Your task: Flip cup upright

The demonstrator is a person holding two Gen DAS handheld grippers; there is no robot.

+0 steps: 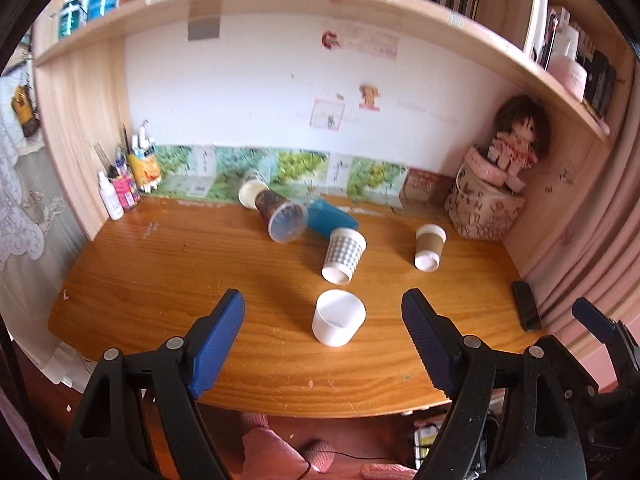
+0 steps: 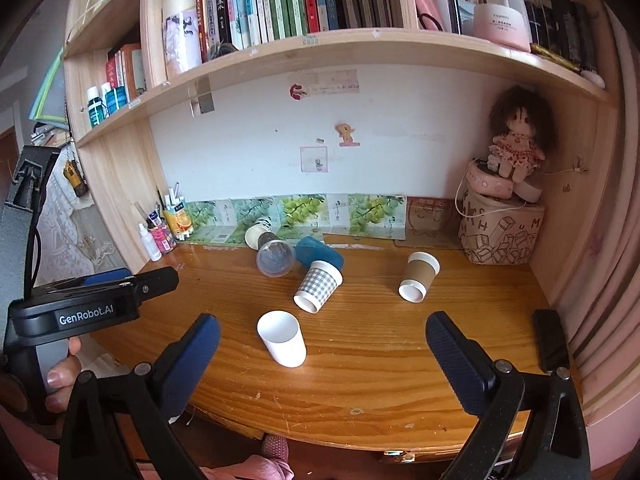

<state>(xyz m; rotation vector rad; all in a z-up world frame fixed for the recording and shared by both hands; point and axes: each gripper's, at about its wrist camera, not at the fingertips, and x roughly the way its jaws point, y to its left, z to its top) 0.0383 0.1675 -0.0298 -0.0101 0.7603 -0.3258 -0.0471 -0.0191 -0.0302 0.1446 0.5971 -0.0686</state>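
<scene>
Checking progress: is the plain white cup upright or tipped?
Upright: the white cup stands on the desk, open mouth up.

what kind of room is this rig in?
Probably a home study nook or bedroom desk: a wooden desk under a shelf packed with books, a rag doll in the corner, and paper cups scattered on top.

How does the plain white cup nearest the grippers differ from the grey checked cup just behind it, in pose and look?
The white cup stands upright with its open mouth facing up; the checked cup lies tipped on its side, mouth toward the camera. The white cup is plain all over; the checked cup has a grey gingham pattern with a white rim. The white cup stands alone; the checked cup sits against the blue cup. Both rest on the wooden desk, untouched by either gripper.
</scene>
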